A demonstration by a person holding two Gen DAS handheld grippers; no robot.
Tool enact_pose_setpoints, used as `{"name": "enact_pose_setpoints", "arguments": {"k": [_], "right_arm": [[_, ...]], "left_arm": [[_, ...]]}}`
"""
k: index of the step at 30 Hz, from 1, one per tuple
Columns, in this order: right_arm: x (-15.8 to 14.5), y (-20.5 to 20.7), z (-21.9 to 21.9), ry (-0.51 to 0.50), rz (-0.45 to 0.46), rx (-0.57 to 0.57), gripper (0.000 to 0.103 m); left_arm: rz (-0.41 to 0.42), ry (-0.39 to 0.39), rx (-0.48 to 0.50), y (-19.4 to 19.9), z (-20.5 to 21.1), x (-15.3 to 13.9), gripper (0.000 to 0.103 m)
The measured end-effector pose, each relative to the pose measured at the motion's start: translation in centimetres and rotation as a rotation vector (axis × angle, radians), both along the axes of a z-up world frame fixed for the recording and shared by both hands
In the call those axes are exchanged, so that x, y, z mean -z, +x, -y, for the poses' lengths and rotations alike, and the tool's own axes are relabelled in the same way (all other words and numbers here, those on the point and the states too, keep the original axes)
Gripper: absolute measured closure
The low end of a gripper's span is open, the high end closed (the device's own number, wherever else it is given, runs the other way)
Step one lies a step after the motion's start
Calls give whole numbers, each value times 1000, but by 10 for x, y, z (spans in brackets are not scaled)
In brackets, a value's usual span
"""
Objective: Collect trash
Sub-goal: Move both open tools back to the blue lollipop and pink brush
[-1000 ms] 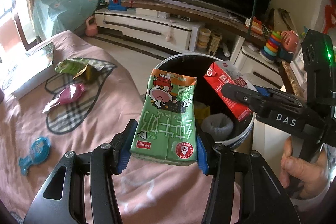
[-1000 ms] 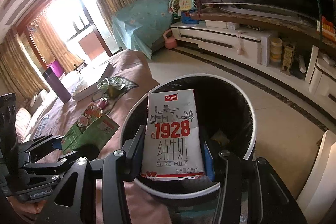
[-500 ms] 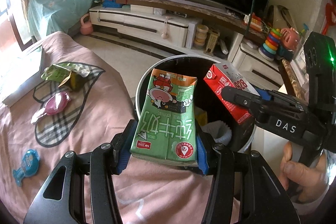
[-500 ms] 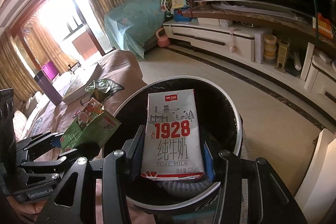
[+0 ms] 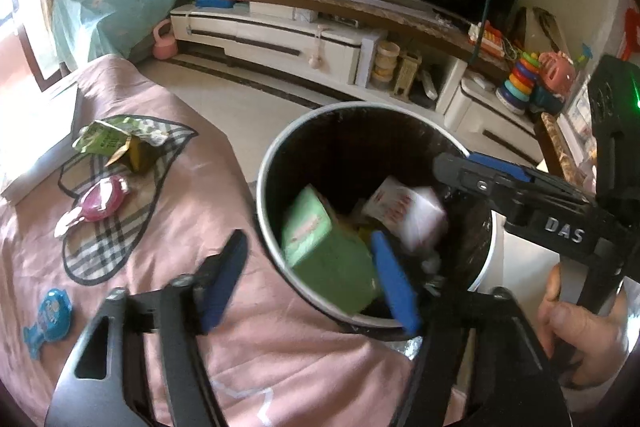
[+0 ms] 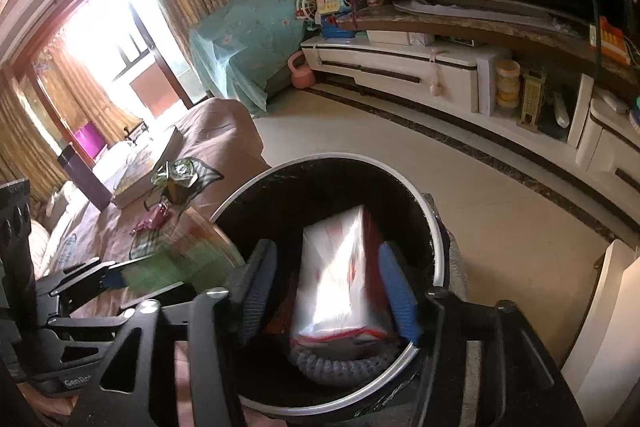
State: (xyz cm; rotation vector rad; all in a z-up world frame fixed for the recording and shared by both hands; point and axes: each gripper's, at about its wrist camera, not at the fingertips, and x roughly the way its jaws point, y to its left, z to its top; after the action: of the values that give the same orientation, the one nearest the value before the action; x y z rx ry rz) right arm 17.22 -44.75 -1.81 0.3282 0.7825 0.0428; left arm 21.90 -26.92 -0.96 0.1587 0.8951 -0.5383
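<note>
Trash is seen both inside the black bin (image 5: pixel 280 163) and on the pink bedspread (image 5: pixel 192 187). Nearest, the left gripper (image 5: pixel 308 275) is held with jaws spread wide and empty; the green carton (image 5: pixel 320 247), blurred, is caught inside the bin mouth just beyond them. At 2 o'clock the right gripper (image 6: pixel 328 287) is likewise held with jaws apart, and the white-and-red milk carton (image 6: pixel 340 267) is seen blurred between them, touched by neither, over the bin. Farther out at 10 o'clock, a blue wrapper (image 5: pixel 50 311), a pink wrapper (image 5: pixel 100 203) and crumpled green packaging (image 5: pixel 116 143) are left lying on the bedspread. These are judged light, soft and crushable; each is best pinched across its flat middle, since thin edges are likely to slip.
</note>
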Motion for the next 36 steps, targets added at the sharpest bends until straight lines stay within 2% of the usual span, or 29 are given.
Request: {"name": "enact_pose_setpoints", "arguments": {"k": [5,7,10,12,23,36], "right_arm": [[-9,-11,-5,21,37,0,29],[-13,-14,-11,31,50,-8,20],[-20,-21,-25,46,76,-33,11],[-22,-23,-36,52,85,-52,8],[-18,-28,-121,48,82,-215,7],[0,-4,-182,50,45,-318,7]], "left_arm": [[15,-20,-24,-9,-23,-4,27],[20,-21,-36,-14,-34,-4,27],[11,-30,-68,-22,-60,0,27],[5,-38,-91,-25,-77,2,27],[-14,-58,-228,-50,-169,14,27],[-25,-40,-326,-50,-238,27,27]]}}
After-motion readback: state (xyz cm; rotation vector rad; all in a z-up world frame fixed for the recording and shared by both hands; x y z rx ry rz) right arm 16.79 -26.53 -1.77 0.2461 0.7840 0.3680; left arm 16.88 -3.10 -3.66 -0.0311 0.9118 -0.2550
